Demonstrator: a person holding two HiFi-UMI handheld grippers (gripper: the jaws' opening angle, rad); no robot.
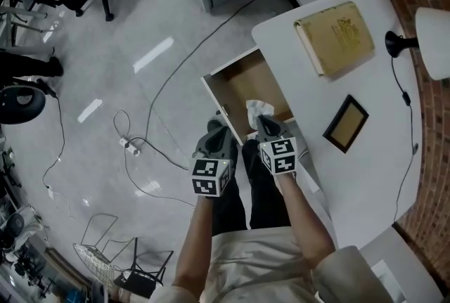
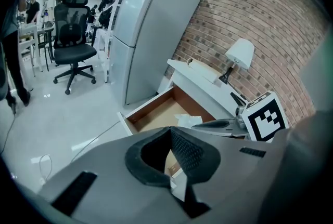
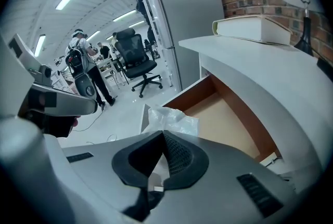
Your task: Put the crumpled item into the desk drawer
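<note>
Your right gripper (image 1: pixel 261 124) grasps the crumpled item (image 1: pixel 258 110) mid-frame, over the drawer (image 1: pixel 242 80). It's likely light and soft, so hold its bulk. Left gripper (image 1: pixel 219 131) is clenched, empty.

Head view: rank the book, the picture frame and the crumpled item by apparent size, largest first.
1. book
2. picture frame
3. crumpled item, clearly smallest, though the right tongs hide part of it
</note>
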